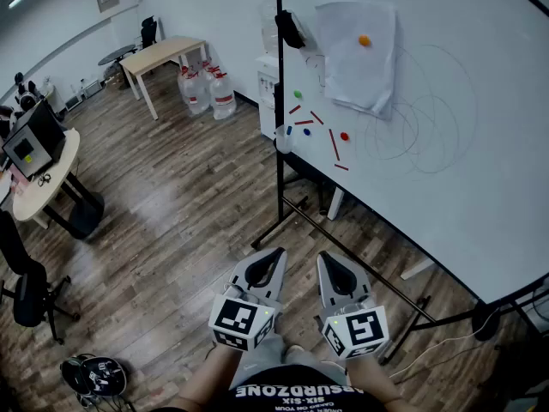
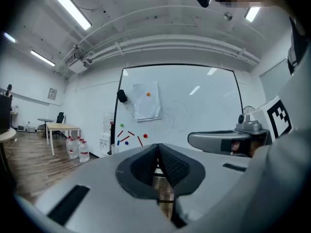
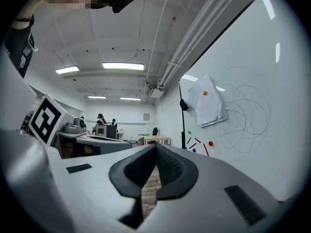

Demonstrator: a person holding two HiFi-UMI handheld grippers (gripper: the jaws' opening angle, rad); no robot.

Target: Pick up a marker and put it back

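Standing well off the whiteboard, left gripper and right gripper are both closed, empty (best: step in, open one, square it across a red marker).

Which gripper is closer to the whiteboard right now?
Right. The right gripper is on the side toward the whiteboard; the left gripper sits beside it, farther away.

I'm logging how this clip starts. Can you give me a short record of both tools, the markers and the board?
left tool: shut, empty, held low, short of the board
right tool: shut, empty, beside the left one
red markers: several stuck on the whiteboard, none touched
board: on a stand, faint circles drawn, paper sheet under an orange magnet
task stage: no marker picked up yet
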